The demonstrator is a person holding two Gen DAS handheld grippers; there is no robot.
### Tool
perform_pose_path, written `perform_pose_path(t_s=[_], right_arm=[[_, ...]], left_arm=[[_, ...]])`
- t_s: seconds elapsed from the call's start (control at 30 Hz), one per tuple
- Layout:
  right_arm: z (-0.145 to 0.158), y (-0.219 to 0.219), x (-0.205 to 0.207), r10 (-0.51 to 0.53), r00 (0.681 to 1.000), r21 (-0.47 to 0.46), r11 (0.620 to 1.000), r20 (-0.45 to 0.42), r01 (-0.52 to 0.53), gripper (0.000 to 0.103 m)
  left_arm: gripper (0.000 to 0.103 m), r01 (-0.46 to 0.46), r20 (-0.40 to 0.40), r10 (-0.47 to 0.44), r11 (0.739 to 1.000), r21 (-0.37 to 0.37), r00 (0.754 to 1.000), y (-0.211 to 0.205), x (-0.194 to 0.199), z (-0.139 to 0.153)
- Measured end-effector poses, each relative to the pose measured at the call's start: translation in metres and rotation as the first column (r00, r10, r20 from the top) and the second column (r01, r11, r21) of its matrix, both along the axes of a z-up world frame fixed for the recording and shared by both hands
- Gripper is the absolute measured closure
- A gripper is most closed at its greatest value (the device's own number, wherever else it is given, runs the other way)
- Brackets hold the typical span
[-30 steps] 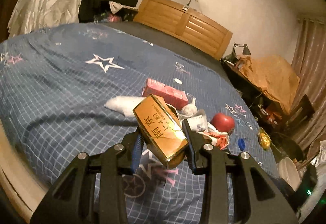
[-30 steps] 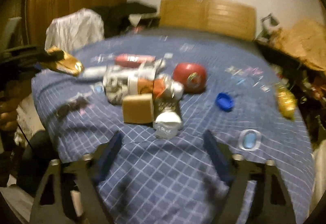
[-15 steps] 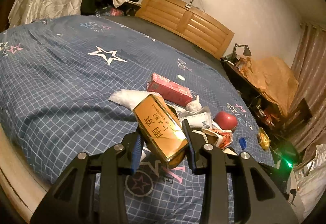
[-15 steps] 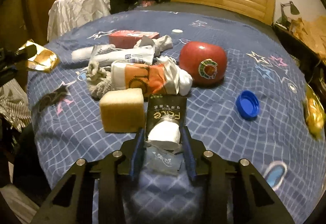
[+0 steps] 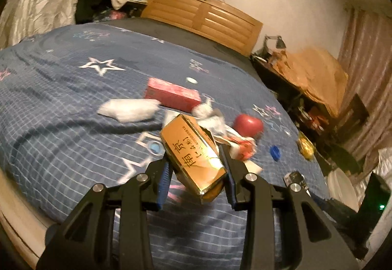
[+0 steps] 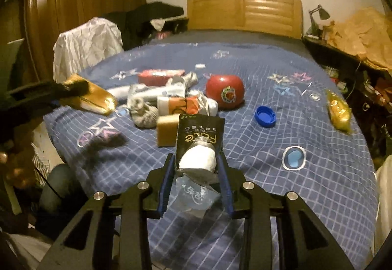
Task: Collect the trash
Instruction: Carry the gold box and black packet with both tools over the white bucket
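Note:
My left gripper (image 5: pixel 196 169) is shut on a gold cigarette box (image 5: pixel 193 152) and holds it above the bed; the box also shows at the left of the right wrist view (image 6: pixel 90 98). My right gripper (image 6: pixel 196 169) is shut on a black tissue pack (image 6: pixel 199 145) with white tissue showing, lifted off the blue star-print bedspread (image 6: pixel 245 147). A trash pile lies mid-bed: a red box (image 6: pixel 159 76), an orange-and-white wrapper (image 6: pixel 181 104), a grey crumpled wad (image 6: pixel 144 113) and a tan sponge block (image 6: pixel 166 130).
A red apple (image 6: pixel 225 91), a blue bottle cap (image 6: pixel 265 116) and a yellow wrapper (image 6: pixel 339 110) lie to the right. A wooden headboard (image 6: pixel 245 15) stands at the back. A cluttered side table (image 6: pixel 355 49) is at the right, a white-draped chair (image 6: pixel 85 44) at the left.
My right gripper came in to the pile, shut on the black tissue pack and lifted it. My left gripper kept hold of the gold box and shifted a little over the bed.

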State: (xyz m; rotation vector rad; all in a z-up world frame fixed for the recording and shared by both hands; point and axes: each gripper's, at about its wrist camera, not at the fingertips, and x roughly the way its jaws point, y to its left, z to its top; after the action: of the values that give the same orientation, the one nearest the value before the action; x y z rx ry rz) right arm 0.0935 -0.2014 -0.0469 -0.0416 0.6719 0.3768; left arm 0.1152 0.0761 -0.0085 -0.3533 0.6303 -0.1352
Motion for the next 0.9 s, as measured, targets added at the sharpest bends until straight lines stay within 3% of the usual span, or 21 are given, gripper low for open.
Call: perform_pose_path(t_s=[0.2,0.43,0.9], right_arm=[[0.021,0.003,-0.030,0.011,0.997,0.010,1.000,0.071,-0.012,0.067],[0.039,-0.023,-0.046,-0.058,0.992,0.048,0.997,0.114,0.053,0.067],[0.066,-0.103,-0.080,-0.248,0.950,0.116,0.966,0.188,0.230,0.067]], left_arm=[[0.068,0.067,0.029,-0.071,0.992,0.110,0.997,-0.049,-0.004,0.009],[0.068,0.096,0.079,-0.118,0.965,0.243,0.990,-0.099,-0.006,0.025],[0.068,0.178,0.125,-0.237,0.915,0.363,0.963,-0.183,-0.001,0.046]])
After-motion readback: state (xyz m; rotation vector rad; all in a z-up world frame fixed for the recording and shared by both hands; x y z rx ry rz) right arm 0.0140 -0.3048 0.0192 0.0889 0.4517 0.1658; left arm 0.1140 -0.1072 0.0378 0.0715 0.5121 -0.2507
